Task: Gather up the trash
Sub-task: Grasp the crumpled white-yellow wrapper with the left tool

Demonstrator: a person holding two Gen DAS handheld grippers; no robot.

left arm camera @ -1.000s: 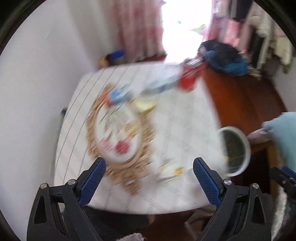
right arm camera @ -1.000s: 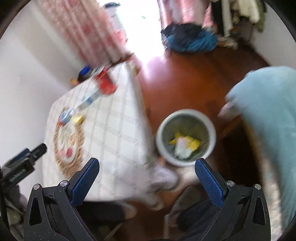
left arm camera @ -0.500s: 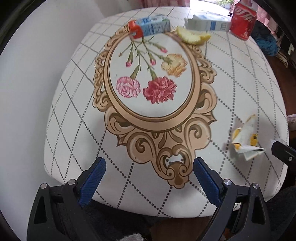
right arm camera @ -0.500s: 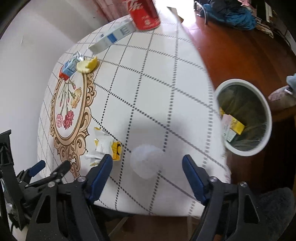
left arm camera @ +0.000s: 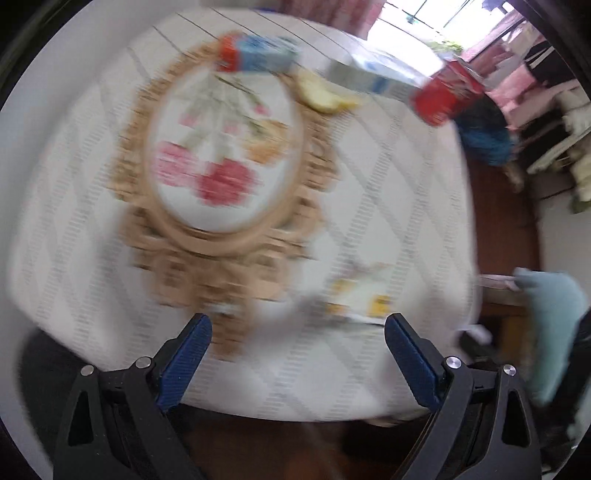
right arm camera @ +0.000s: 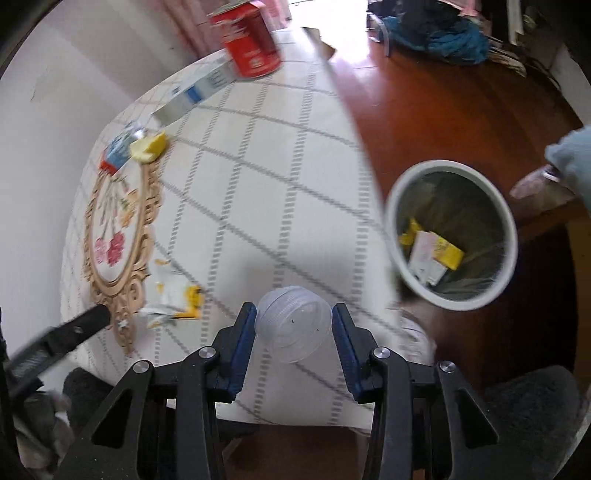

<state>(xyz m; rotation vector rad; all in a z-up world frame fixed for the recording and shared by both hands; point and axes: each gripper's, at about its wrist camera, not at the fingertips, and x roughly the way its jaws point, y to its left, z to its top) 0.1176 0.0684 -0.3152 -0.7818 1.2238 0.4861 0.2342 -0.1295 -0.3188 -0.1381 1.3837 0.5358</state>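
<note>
My right gripper (right arm camera: 293,323) is shut on a clear plastic cup (right arm camera: 293,325), held over the near edge of the table (right arm camera: 277,206). A crumpled white and yellow wrapper (right arm camera: 173,295) lies left of it; it also shows blurred in the left wrist view (left arm camera: 360,295), just ahead of my open, empty left gripper (left arm camera: 297,345). At the far side lie a red can (right arm camera: 253,44), a white and blue carton (right arm camera: 195,92), a yellow peel (right arm camera: 149,147) and a small blue and red carton (right arm camera: 118,149). A white bin (right arm camera: 452,234) with yellow trash stands on the floor to the right.
The table has a white checked cloth with a flower medallion (left arm camera: 221,162). A white wall is on the left. Red-brown floor (right arm camera: 443,96) lies to the right, with a blue cloth heap (right arm camera: 436,33) far back and a light blue cushion (left arm camera: 550,317) beside the bin.
My right gripper has closed on the clear cup that stood between its open fingers. My left gripper has drawn back and swung right; its view is now blurred.
</note>
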